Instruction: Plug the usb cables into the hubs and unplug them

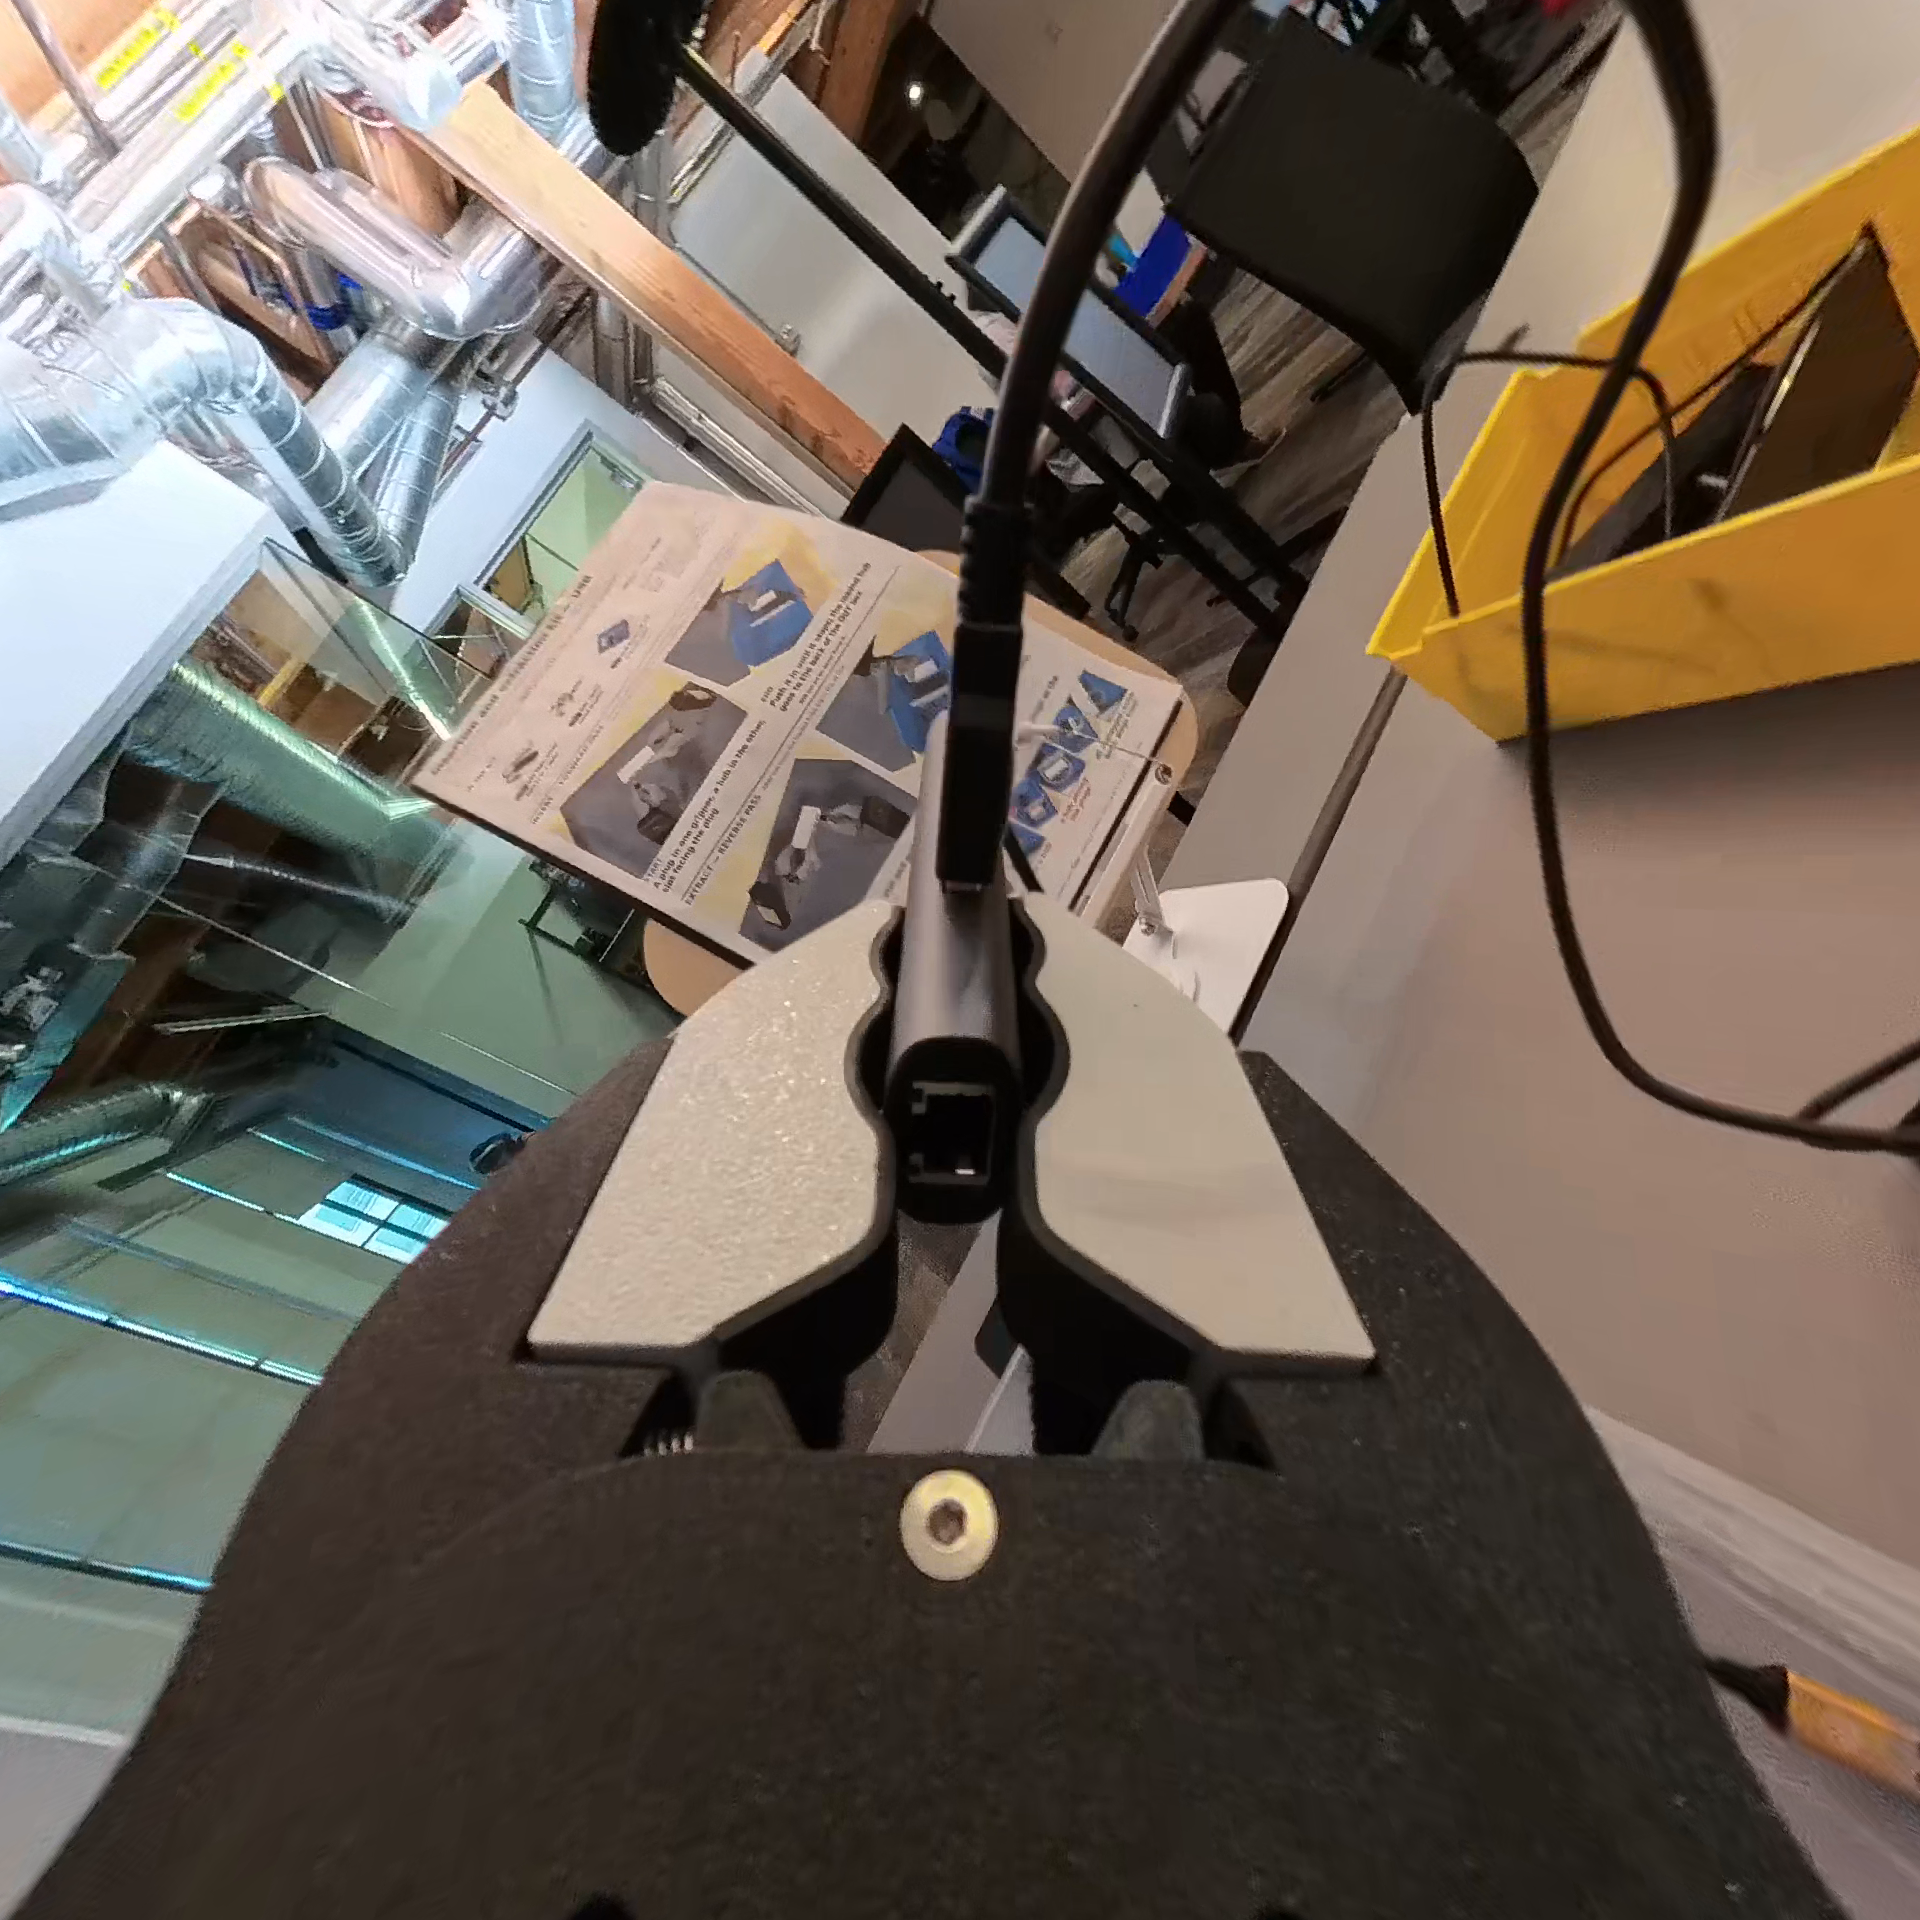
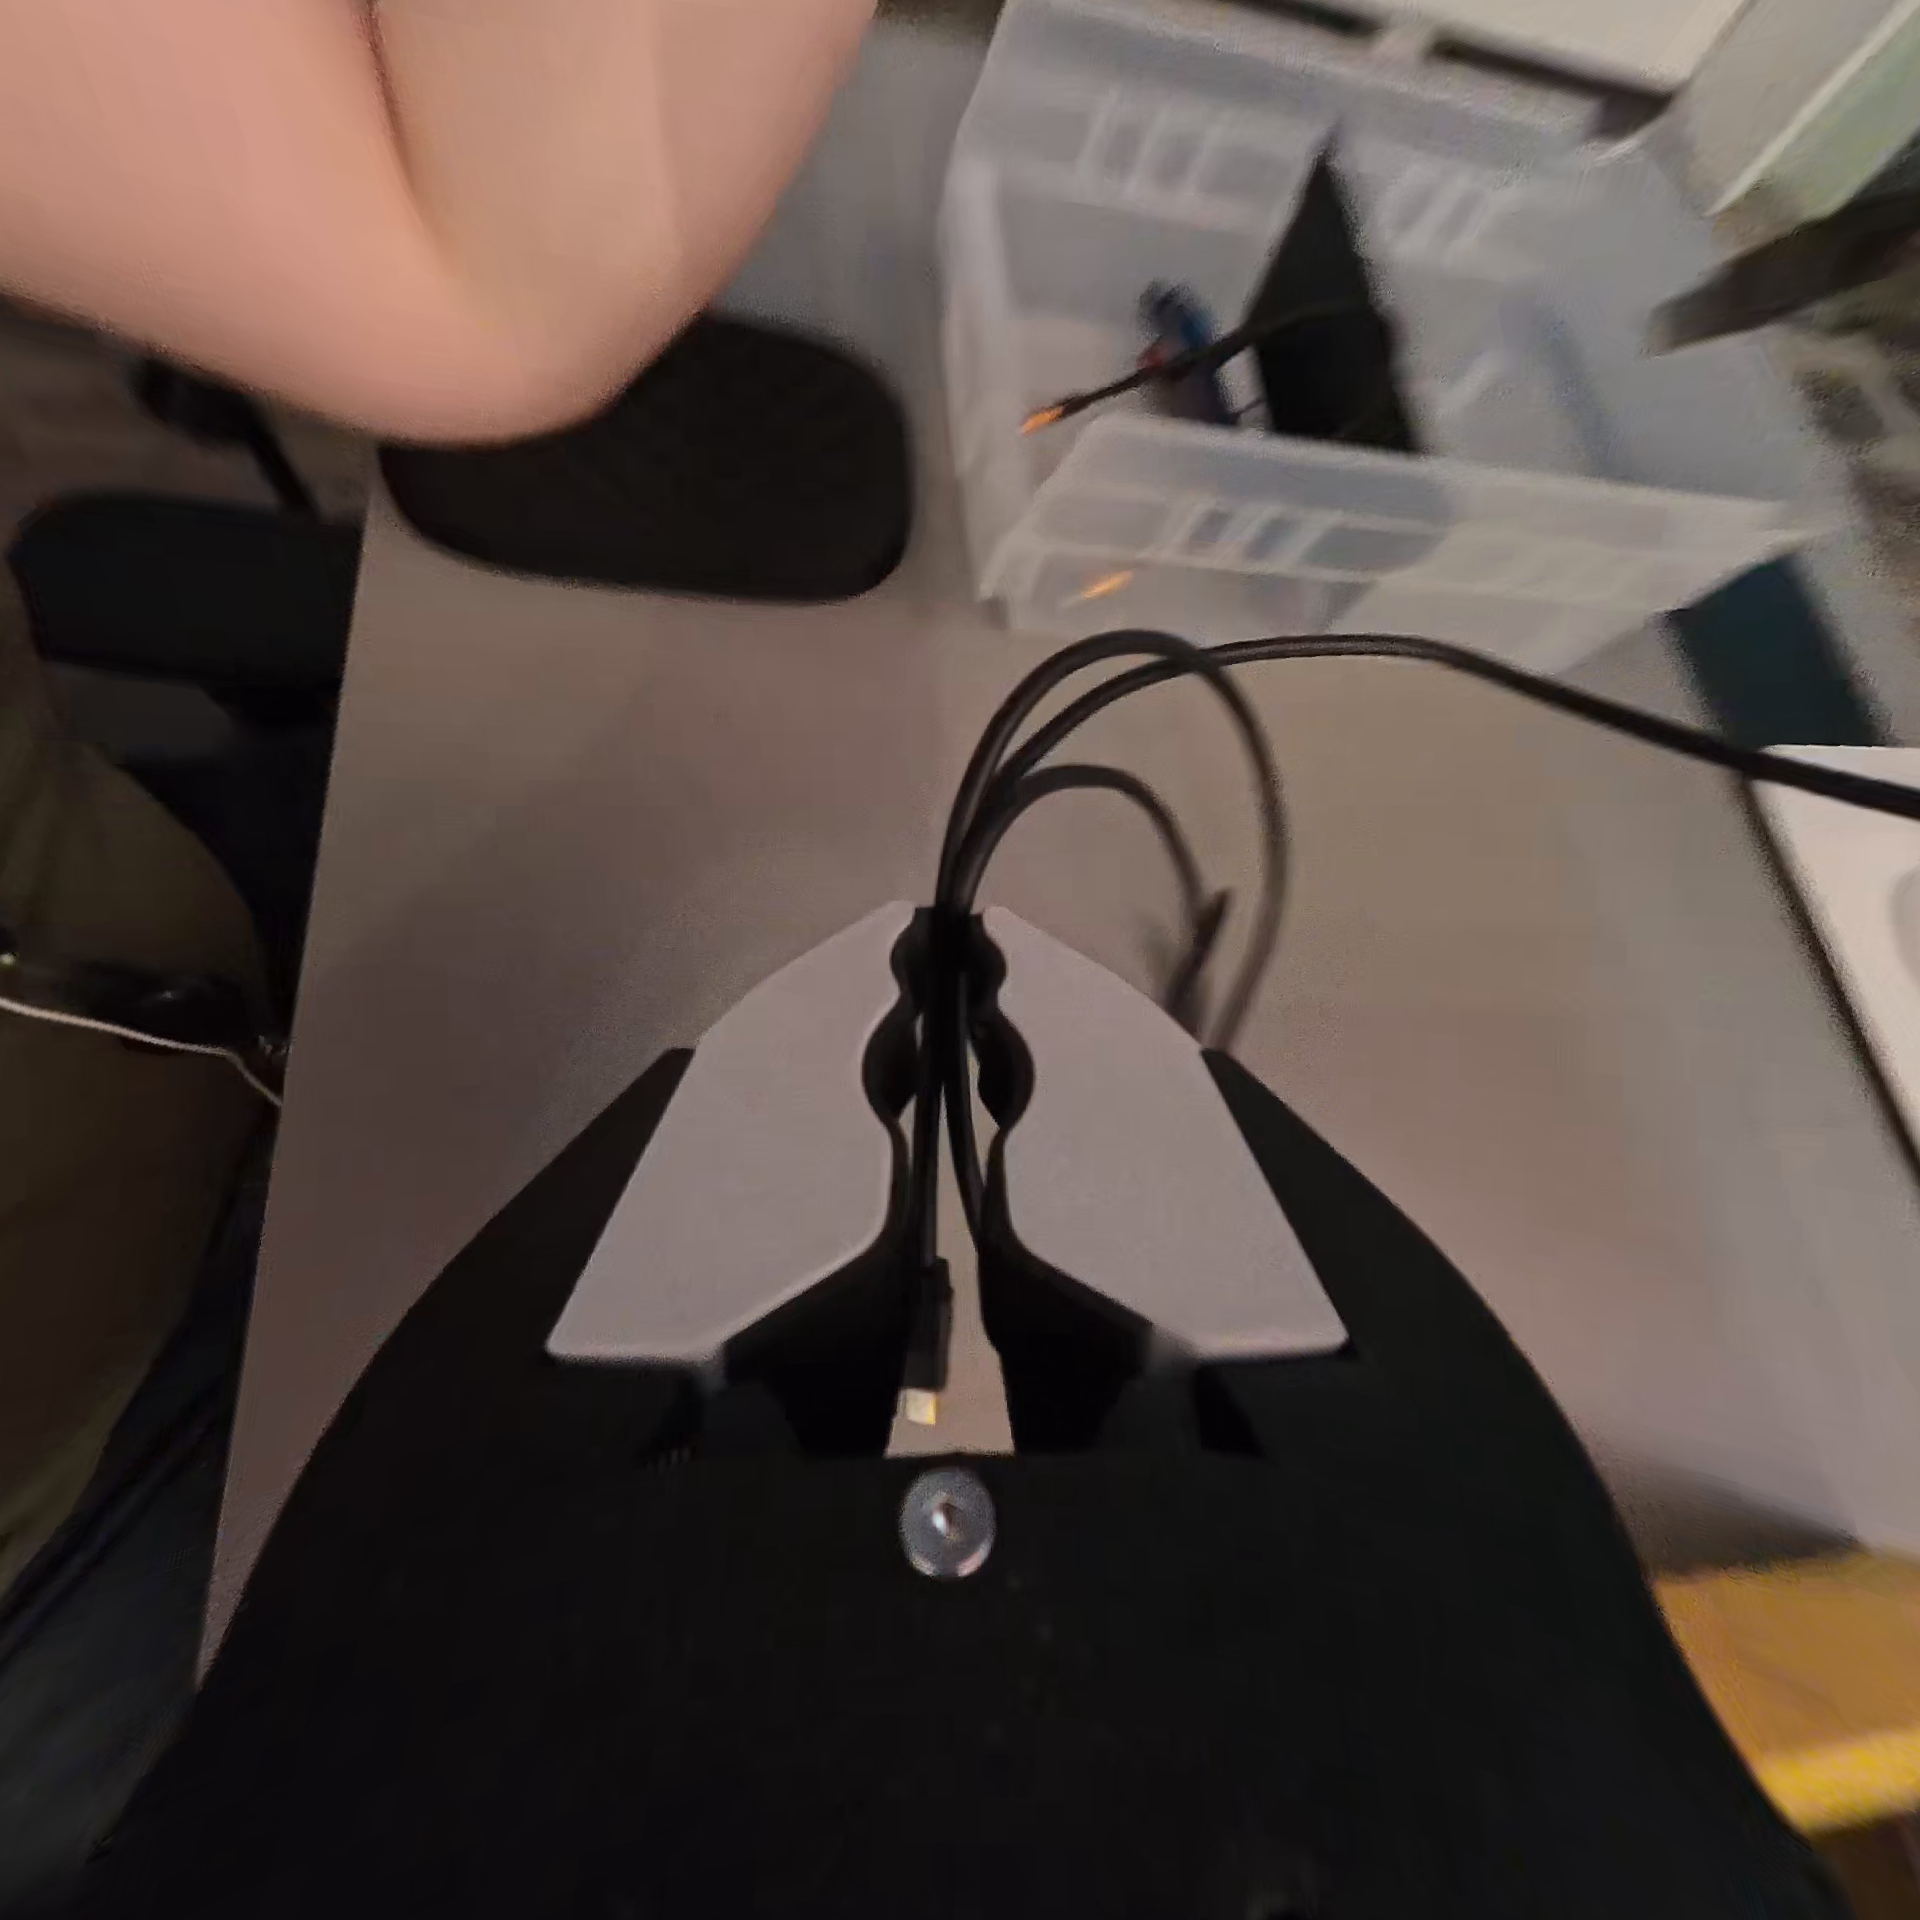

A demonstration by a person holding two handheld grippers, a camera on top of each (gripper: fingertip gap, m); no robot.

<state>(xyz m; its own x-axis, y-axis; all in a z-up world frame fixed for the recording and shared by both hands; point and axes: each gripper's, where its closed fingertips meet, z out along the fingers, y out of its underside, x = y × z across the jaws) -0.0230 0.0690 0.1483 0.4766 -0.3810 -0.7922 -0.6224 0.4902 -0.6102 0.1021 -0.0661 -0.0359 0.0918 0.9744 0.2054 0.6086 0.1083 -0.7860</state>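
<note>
In the left wrist view my left gripper (image 1: 954,920) is shut on a slim black hub (image 1: 951,997), held in the air with its square end port facing the camera. A black USB plug (image 1: 971,769) with its thick cable (image 1: 1023,395) sits in a port on the hub's upper side. In the right wrist view my right gripper (image 2: 951,920) is shut on a bundle of thin black cables (image 2: 1039,717) that loop up and over the grey table (image 2: 623,831). One small plug (image 2: 928,1351) of the bundle hangs between the fingers near the camera. The view is blurred.
A yellow bin (image 1: 1704,520) with thin black cables stands at the right of the left wrist view, and an instruction sheet (image 1: 790,717) stands behind the hub. The right wrist view shows clear plastic drawer boxes (image 2: 1351,436), a black pad (image 2: 665,468), a hand (image 2: 416,187) and a white object (image 2: 1860,894). The grippers' ends are close to 25 cm from one another.
</note>
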